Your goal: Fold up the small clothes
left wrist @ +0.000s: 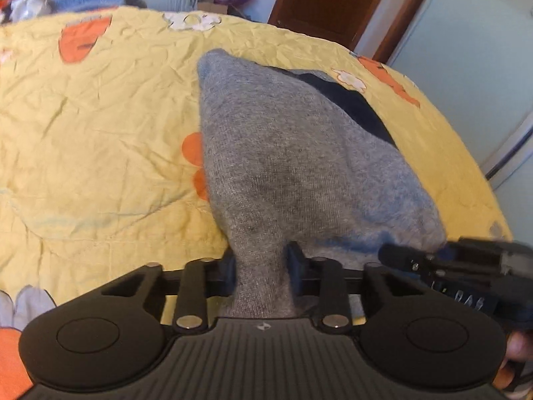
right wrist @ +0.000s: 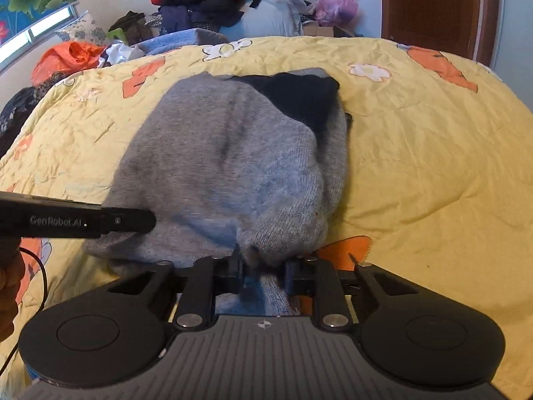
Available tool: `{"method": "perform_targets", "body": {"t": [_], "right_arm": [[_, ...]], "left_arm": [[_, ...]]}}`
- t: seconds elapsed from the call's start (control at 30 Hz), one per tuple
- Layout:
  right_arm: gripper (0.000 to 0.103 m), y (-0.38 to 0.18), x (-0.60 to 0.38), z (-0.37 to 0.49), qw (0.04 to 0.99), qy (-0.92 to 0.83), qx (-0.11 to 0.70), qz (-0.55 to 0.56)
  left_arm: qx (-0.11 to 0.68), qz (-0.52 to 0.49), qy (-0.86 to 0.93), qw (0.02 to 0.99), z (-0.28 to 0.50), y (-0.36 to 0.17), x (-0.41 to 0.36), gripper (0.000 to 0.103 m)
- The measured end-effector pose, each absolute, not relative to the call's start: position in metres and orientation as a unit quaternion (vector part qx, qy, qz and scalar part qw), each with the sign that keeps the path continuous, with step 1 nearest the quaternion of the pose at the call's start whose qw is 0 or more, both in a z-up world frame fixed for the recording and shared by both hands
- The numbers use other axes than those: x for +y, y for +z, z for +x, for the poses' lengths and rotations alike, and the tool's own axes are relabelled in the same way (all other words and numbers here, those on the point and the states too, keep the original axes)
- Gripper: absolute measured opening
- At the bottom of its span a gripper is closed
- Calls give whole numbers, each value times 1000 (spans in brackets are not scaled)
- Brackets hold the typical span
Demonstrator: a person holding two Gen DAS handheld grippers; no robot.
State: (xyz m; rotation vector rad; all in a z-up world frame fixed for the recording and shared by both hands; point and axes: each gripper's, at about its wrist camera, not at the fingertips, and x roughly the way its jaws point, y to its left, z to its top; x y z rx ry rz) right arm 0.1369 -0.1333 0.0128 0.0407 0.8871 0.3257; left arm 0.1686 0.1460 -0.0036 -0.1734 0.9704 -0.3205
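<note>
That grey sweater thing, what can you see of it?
The grey garment looks like soft fuzzy knit, with a dark navy part at its far end. It lies bunched on the yellow flowered quilt. The left gripper and right gripper each pinch its near edge, lifting it.

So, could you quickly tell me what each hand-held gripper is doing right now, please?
Left hand-held gripper: closed on the grey garment.
Right hand-held gripper: closed on the same grey garment.

Brown wooden door (right wrist: 436, 10), pale walls, yellow flowered quilt (right wrist: 433, 166) covering the bed.
</note>
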Motion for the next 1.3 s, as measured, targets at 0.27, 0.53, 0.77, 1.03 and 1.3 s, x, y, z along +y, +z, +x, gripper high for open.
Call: {"method": "perform_targets", "body": {"t": [0.27, 0.53, 0.77, 1.03, 1.3], "right_arm": [[19, 15, -144, 134, 891, 160, 419, 78], [18, 30, -144, 118, 888, 184, 409, 97], [18, 33, -137, 85, 884, 200, 409, 109], [18, 29, -134, 34, 877, 221, 411, 112], [17, 26, -141, 1, 875, 229, 411, 116]], "left_arm": [[466, -133, -174, 858, 170, -5, 166, 17], [465, -149, -188, 852, 159, 1, 185, 13], [466, -165, -195, 847, 134, 1, 208, 11], [466, -165, -198, 847, 84, 1, 228, 9], [464, -157, -190, 851, 48, -1, 234, 8]]}}
